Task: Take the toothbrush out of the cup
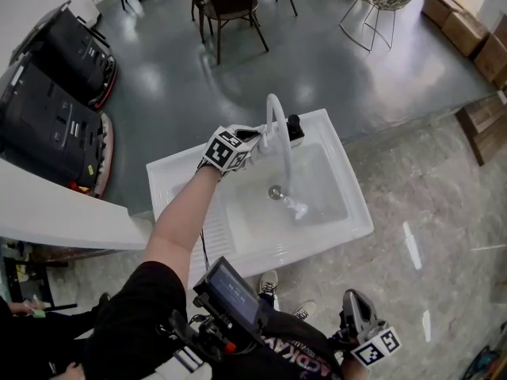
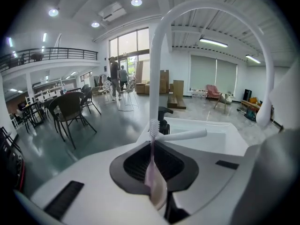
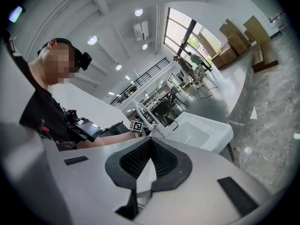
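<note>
A toothbrush (image 2: 151, 165) with a pale pink handle stands upright between the jaws of my left gripper (image 2: 156, 179), its white bristles (image 2: 153, 127) at the top. The left gripper (image 1: 264, 141) is shut on that handle and hovers over the back rim of a white sink (image 1: 333, 145), right beside the arched white faucet (image 1: 278, 133). A small black cup-like thing (image 1: 295, 125) stands on the rim just past the gripper, also visible behind the bristles (image 2: 163, 117). My right gripper (image 1: 358, 317) hangs low by my body, far from the sink, shut and empty (image 3: 144, 170).
The sink basin has a drain (image 1: 275, 191) and a ribbed drainboard (image 1: 207, 228) on its left. Black machines (image 1: 55, 93) stand to the left, chairs (image 1: 230, 6) and a table behind, cardboard boxes (image 1: 463, 30) and wooden pallets (image 1: 483, 125) to the right.
</note>
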`<state>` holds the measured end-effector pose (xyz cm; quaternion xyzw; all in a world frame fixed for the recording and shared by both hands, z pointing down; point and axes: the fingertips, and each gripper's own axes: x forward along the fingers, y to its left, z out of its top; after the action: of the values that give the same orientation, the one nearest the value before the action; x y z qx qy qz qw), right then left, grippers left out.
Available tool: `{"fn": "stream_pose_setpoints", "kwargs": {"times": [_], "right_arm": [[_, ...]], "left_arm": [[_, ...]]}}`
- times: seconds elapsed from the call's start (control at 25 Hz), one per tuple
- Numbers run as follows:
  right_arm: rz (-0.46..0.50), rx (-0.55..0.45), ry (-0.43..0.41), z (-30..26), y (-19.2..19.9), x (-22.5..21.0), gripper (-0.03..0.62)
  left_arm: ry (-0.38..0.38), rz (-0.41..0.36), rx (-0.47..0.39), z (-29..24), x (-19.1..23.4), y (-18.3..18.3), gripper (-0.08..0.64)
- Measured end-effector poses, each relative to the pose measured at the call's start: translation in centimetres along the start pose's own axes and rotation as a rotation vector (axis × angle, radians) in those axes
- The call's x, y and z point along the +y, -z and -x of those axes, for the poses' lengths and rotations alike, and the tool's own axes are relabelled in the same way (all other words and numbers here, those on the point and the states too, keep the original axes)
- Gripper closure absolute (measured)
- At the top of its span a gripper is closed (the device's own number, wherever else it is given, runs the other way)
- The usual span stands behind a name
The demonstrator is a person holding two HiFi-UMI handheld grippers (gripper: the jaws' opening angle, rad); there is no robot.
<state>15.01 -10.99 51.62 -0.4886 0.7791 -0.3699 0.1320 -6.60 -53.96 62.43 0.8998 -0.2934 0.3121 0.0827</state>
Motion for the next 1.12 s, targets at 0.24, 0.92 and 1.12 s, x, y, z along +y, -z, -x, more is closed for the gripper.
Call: {"fn": "stream_pose_setpoints", "kwargs": {"times": [0.24, 0.92, 1.12], "right_arm": [[0.0, 0.006, -0.011, -0.4, 0.0, 0.1, 0.583], [-0.002, 0.03, -0.051, -0.8, 0.4, 0.5, 0.583], [-0.005, 0.034, -0.063, -0.9, 0.5, 0.9, 0.583]], "left_arm": [[-0.025, 0.055, -0.063, 0.8, 0.1, -0.3, 0.535], [-0.099, 0.125, -0.178, 4.5, 0.8, -1.4, 0.537], [-0.116, 0.14, -0.222, 5.9, 0.7, -2.0, 0.537]]}}
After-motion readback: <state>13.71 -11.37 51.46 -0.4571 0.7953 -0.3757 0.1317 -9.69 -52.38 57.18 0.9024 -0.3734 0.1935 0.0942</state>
